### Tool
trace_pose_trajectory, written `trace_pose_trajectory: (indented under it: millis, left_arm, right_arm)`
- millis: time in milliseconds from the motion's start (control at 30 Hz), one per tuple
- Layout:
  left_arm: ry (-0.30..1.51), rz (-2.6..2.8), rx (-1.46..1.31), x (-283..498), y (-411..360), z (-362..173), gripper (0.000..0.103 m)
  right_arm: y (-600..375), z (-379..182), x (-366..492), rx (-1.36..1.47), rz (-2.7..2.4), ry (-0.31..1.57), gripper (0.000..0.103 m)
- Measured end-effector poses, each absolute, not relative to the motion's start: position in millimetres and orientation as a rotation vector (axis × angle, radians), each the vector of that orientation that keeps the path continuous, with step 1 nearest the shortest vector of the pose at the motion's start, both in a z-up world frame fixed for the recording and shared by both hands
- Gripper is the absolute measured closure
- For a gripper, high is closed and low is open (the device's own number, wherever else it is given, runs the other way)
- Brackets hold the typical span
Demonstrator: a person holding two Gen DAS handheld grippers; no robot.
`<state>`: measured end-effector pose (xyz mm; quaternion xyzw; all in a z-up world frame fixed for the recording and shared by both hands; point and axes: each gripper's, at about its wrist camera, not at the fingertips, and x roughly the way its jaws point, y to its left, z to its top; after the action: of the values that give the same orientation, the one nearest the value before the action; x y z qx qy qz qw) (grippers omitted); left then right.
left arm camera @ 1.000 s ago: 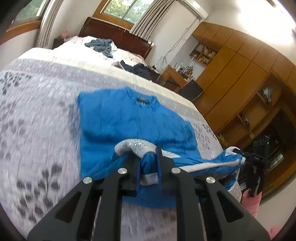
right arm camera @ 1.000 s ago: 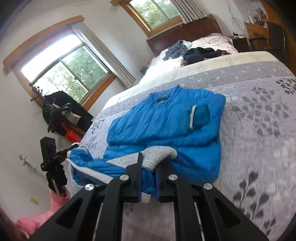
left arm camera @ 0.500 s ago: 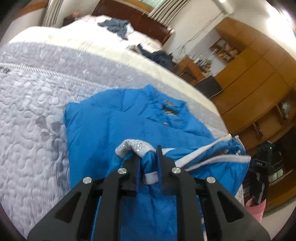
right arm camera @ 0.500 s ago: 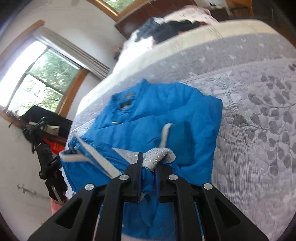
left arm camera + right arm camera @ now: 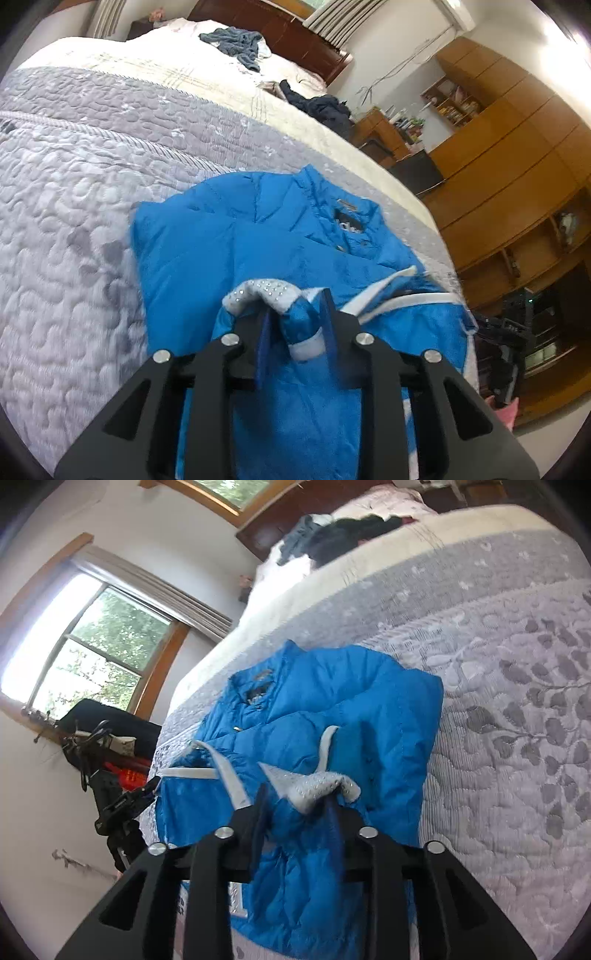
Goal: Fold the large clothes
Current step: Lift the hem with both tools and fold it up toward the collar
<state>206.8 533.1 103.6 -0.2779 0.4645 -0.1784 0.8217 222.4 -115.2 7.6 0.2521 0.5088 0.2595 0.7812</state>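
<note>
Blue puffer jacket [image 5: 236, 236] is lying on the grey quilted bedspread [image 5: 74, 184] of the bed, collar at the far end, hem end near the cameras. Both claws are carrying the near hem up and toward the collar, so this looks like the bottom-to-top fold in progress.

Left claw [image 5: 295, 325] is pinching a bunch of blue fabric with a white trim band between its fingers; a grey sparkly lining patch [image 5: 266, 291] is flopping over the top of the pinch. The fingers are not fully together, fabric is filling the gap.

Right claw [image 5: 299, 805] is likewise gripping the hem at the other corner, with the same grey studded lining [image 5: 317, 786] draped over the finger tips. A cuffed sleeve [image 5: 343, 753] is lying folded in across the jacket's front, probably tucked in so the body forms a neat rectangle before this fold.

Holding two separate hem corners is keeping the edge stretched wide, so the puffy fabric should land flat rather than bunching. White trim strips [image 5: 391, 295] are showing at the lifted edge between the claws, meaning the inside is facing up there.

Far end of the bed is holding other loose clothes [image 5: 232, 44], well apart from the jacket. Wooden cabinets [image 5: 517, 147] are standing to the right of the bed, a window [image 5: 88, 646] to the left.

Risk as I judge it: the slick puffer shell could slip out of a loose pinch.
</note>
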Motion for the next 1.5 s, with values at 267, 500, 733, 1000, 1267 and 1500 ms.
trace_pose_trajectory:
  millis: [267,500,733,1000,1267,1500]
  left_arm:
    - [0.833,-0.293,-0.411,174.6,545.7,141.3,0.044]
    - [0.900,-0.314,-0.213,201.2,517.1,111.5,0.038]
    - [0.909,-0.305,-0.082,218.4,484.7,92.3,0.052]
    - [0.769,-0.268,-0.121,194.2,486.8,135.7,0.091]
    - [0.656,-0.216,-0.129,235.6,478.2,191.7,0.091]
    - [0.738,-0.163,-0.088,300.1,461.1,167.2,0.091]
  right_arm:
    - [-104.3,45.3,206.4,0.319,0.518,0.981,0.029]
    - [-65.5,26.5,235.7,0.078,0.498,1.001,0.020]
    - [-40.9,1.4,255.2,-0.043,0.508,1.041,0.059]
    - [-61.4,38.2,232.4,0.069,0.545,0.935,0.091]
    - [-66.4,92.3,263.9,0.137,0.476,0.872,0.091]
    - [-66.4,66.7,326.4,0.208,0.407,0.950,0.091]
